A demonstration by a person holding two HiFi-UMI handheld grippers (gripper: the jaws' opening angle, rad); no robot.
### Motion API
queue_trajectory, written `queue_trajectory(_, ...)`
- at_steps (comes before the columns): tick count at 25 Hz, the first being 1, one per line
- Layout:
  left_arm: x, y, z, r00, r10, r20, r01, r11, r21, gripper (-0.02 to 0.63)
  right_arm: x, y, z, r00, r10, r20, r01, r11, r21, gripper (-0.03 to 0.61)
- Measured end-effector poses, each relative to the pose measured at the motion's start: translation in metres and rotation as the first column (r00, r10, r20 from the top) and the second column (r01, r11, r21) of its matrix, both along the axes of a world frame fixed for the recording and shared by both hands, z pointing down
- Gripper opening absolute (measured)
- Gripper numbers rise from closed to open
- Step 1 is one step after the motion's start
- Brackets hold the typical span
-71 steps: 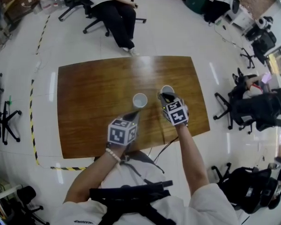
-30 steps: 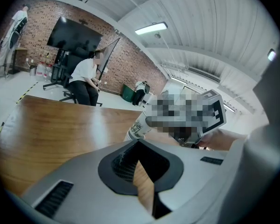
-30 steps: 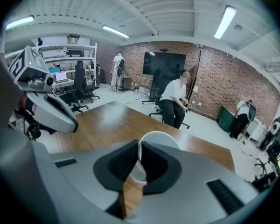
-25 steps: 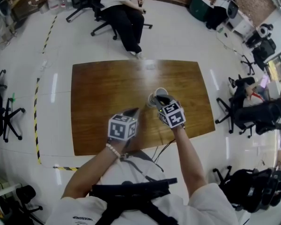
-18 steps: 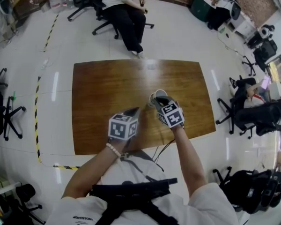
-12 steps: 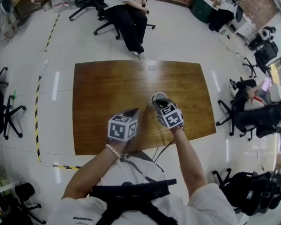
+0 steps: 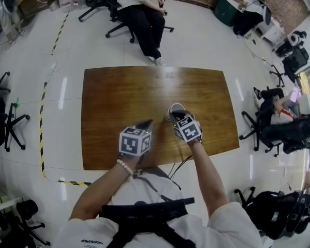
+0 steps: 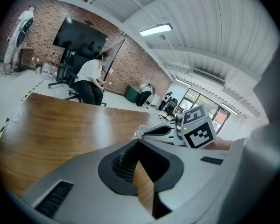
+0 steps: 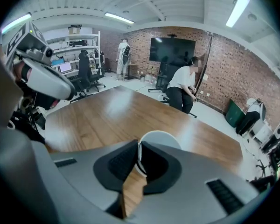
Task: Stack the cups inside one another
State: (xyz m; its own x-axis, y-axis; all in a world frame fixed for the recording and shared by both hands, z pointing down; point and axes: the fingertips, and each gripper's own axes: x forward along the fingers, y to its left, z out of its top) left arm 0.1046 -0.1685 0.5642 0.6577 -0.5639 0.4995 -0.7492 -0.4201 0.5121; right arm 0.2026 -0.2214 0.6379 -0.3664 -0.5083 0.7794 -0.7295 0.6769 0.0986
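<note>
While the right gripper (image 9: 139, 161) clamps the rim of a white cup (image 9: 161, 136), that cup is over the wooden table's (image 9: 109, 111) near right part. The left gripper (image 8: 140, 146) hangs just beside it, jaws pressed together on nothing.

Glossy brown wooden desk (image 7: 124, 102), rectangular with rounded corners, on a pale shiny floor (image 7: 196, 40), one white cup (image 7: 174, 108) at its near right part

Bare wood runs wide over the worktop (image 7: 119, 102), left half and far side, easy passage there; near right, the white cup (image 7: 174, 109) pinched by the right gripper (image 7: 176, 117) stands in the way, left gripper (image 7: 146, 124) close beside it
</note>
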Motion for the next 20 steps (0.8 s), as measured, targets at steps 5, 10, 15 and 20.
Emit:
queue_trajectory(5, -0.003, 0.002, 0.002, 1.000, -0.008, 0.000, 0.008, 1.000, -0.003, -0.005, -0.005, 0.001, 0.005, 1.000, -0.002, 0.018, 0.001, 1.000, 0.005, 0.044)
queue_trajectory(10, -0.008, 0.003, 0.003, 1.000, -0.017, -0.001, 0.017, 1.000, -0.006, -0.005, -0.002, 0.000, 0.011, 1.000, 0.004, 0.000, -0.004, 1.000, -0.006, 0.058)
queue_trajectory(15, -0.013, 0.005, 0.003, 1.000, -0.022, -0.005, 0.022, 1.000, -0.011, -0.005, -0.001, 0.003, 0.013, 1.000, 0.014, -0.012, -0.014, 1.000, -0.021, 0.060)
queue_trajectory(20, -0.017, 0.008, 0.005, 1.000, -0.015, -0.009, 0.015, 1.000, -0.015, -0.005, -0.002, 0.004, 0.014, 0.999, 0.037, -0.012, -0.037, 0.999, -0.021, 0.126)
